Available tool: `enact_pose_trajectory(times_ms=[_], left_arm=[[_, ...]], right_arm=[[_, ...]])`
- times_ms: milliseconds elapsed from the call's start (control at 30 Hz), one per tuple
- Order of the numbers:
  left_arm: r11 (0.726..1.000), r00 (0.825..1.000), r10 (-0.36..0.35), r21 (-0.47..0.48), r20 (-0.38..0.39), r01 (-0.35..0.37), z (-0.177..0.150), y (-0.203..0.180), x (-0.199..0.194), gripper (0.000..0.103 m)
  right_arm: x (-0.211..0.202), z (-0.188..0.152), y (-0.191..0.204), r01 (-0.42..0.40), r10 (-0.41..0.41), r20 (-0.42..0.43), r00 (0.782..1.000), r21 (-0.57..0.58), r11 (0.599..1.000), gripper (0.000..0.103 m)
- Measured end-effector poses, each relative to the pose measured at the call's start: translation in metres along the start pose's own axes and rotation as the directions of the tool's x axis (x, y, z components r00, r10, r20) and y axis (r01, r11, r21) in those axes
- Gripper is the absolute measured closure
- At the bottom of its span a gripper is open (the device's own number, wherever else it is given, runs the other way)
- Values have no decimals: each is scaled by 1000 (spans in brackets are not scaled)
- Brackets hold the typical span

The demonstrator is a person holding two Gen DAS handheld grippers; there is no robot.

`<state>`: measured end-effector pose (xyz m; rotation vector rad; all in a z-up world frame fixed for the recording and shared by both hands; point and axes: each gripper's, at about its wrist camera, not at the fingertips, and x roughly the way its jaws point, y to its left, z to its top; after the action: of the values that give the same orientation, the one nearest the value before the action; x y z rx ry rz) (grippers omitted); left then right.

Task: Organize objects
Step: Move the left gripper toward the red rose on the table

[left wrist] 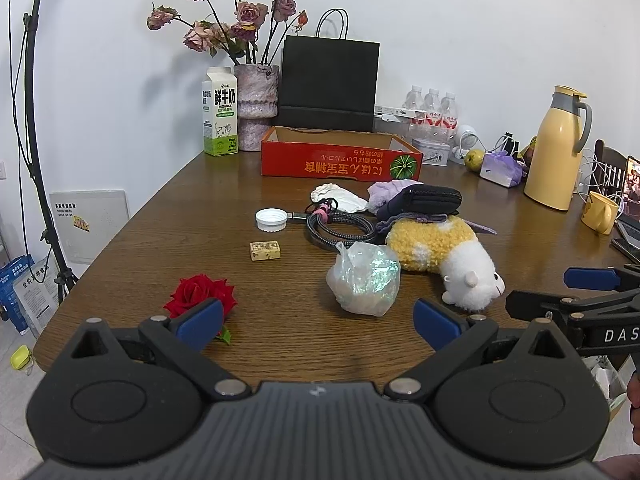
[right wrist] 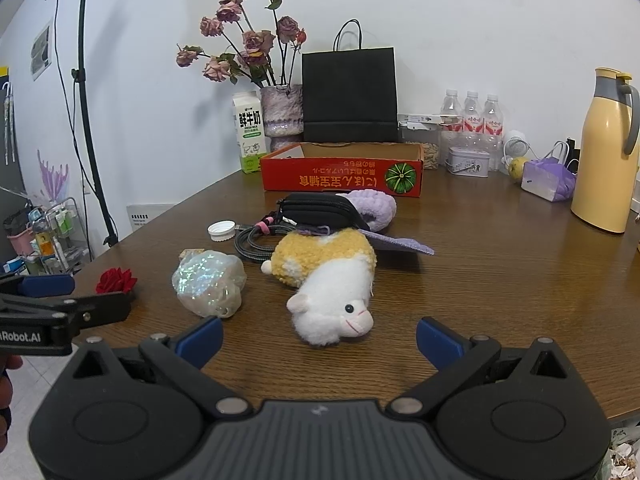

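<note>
Loose items lie on a brown wooden table [left wrist: 280, 344]: a red rose head [left wrist: 200, 294], a small tan block [left wrist: 265, 251], a white bottle cap [left wrist: 271, 219], a coiled black cable [left wrist: 340, 230], a shiny crumpled plastic bag [left wrist: 364, 282], a yellow-and-white plush toy [left wrist: 448, 260] and a black pouch [left wrist: 420, 200] on purple cloth. Behind them stands an open red cardboard box [left wrist: 340, 160]. My left gripper [left wrist: 318, 326] is open over the near table edge, nothing between its fingers. In the right wrist view my right gripper [right wrist: 318, 340] is open just short of the plush toy [right wrist: 328, 284].
At the back stand a milk carton [left wrist: 220, 112], a vase of dried roses [left wrist: 256, 108], a black paper bag [left wrist: 330, 84] and water bottles [left wrist: 432, 112]. A yellow thermos jug [left wrist: 558, 148] and yellow mug [left wrist: 599, 212] are at the right. A lamp stand [left wrist: 36, 120] rises left of the table.
</note>
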<state>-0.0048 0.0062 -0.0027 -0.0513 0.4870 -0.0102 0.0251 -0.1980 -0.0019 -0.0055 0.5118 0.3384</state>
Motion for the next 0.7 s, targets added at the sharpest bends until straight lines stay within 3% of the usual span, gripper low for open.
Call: enact_pose_trajectory(times_ms=[700], left_arm=[[1000, 1000, -9, 4, -5, 9, 1, -1, 1, 0]], right_arm=[[2, -1, 3, -9, 9, -18, 1000, -6, 1000, 0]])
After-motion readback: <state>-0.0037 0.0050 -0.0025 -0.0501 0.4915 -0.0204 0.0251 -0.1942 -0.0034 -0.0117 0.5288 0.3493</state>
